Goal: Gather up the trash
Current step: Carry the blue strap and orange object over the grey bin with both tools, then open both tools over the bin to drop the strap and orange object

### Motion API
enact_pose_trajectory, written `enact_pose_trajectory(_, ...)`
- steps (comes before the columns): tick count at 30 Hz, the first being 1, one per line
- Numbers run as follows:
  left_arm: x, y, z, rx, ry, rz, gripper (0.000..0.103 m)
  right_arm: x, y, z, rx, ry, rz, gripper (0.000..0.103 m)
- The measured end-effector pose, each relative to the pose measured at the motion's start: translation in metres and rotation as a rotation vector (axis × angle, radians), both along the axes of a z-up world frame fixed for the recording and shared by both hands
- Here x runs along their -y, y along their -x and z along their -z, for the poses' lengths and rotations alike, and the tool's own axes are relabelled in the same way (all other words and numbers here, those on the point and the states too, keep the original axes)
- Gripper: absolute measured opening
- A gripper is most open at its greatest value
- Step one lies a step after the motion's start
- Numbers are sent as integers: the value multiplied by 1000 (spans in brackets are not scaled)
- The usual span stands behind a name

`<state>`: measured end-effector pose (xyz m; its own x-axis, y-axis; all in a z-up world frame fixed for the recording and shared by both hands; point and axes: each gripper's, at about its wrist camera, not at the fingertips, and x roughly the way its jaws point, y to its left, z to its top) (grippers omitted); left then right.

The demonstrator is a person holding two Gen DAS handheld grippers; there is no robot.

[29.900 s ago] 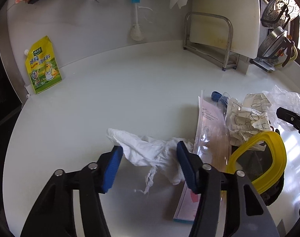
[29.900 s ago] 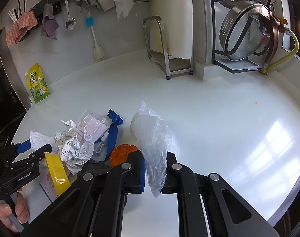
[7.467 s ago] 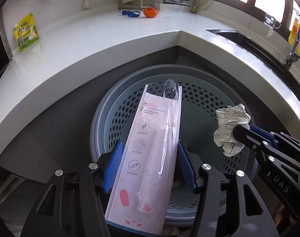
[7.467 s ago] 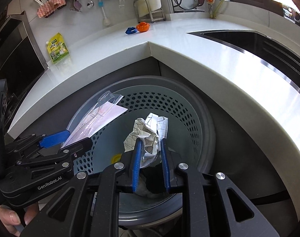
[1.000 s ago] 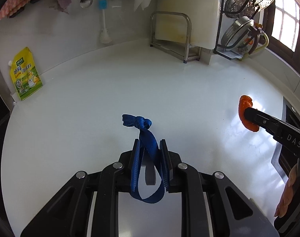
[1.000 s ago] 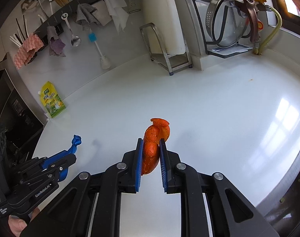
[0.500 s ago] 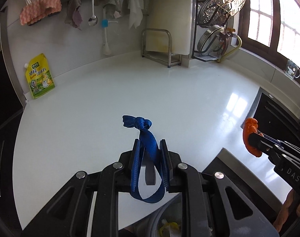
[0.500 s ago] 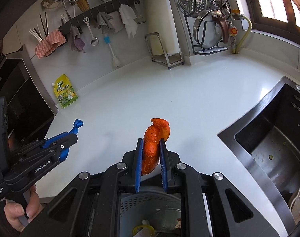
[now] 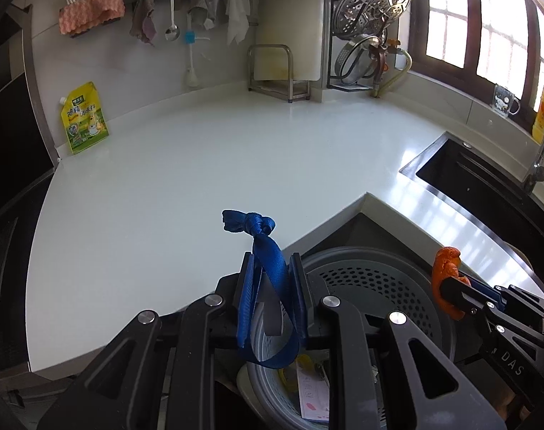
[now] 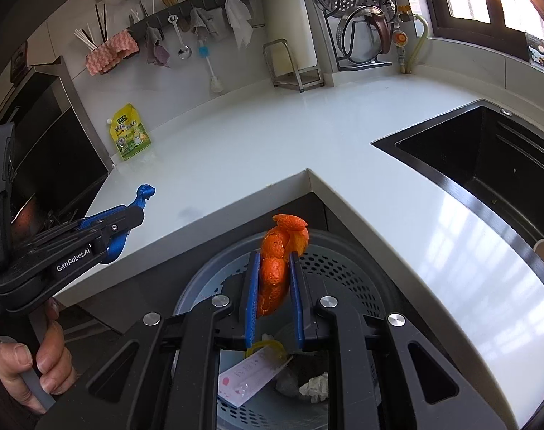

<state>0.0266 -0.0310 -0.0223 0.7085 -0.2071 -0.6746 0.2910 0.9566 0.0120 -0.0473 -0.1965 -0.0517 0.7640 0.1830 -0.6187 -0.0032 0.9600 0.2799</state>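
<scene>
Left wrist view, entries left to right.

Item 1: blue strap point(image 9: 268, 272), woven webbing, knotted at the far end, looped at the near end. Location: pinched between the pads of the left tool point(image 9: 270, 286), whose jaws are drawn close with only the strap's thickness between them. Long axis runs along the tool's fingers, knot pointing away and up over the edge of the white counter point(image 9: 200, 165), loop hanging down toward the camera.

Item 2: grey perforated bin point(image 9: 372, 286), below the counter's inner corner, part hidden by the tool. Contents seen: a pink-and-white packet point(image 9: 313, 394) and something yellow.

Item 3: orange peel point(image 9: 445, 279), curled, rough-skinned, clamped in the right tool point(image 9: 451, 286) at the right edge, above the bin's rim.

Right wrist view, entries left to right.

Left tool point(image 10: 128, 222) held by a hand point(image 10: 39, 365), strap's knot point(image 10: 144, 191) projecting from its tip over the counter point(image 10: 272, 143).

Orange peel point(image 10: 277, 268) stands near upright between the nearly closed blue pads of the right tool point(image 10: 274, 286), curled tip upward, directly above the bin point(image 10: 343, 268).

Change from one second ago: both tools then stood over open counter, no bin in sight; bin and black sink point(image 10: 486, 154) have since come into frame beneath them. Grip on strap and peel unchanged.
</scene>
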Motion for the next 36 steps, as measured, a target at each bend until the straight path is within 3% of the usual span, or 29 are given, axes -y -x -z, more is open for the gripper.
enact_pose_trajectory(6,2,20,19,-46,10,-18,20,0,20,11,5,-19,-1,16)
enact_pose_trajectory(17,19,31,61,-134,-9,-12,20,5,28,43,-70,-9,-4,16)
enact_pose_trajectory(26,18,26,71,-161,-5,-21,22,4,23,53,-95,-1,-10,19)
enact_pose_trajectory(29,14,26,70,-156,-2,-34,43,3,22,52,-90,7,-7,29)
enact_pose_trajectory(30,13,26,70,-151,1,-39,56,3,23,51,-83,10,-2,38)
enact_pose_trajectory(31,12,27,69,-145,3,-43,63,3,24,50,-76,13,4,42)
enact_pose_trajectory(36,11,26,68,-144,1,-49,63,6,25,48,-75,12,12,42)
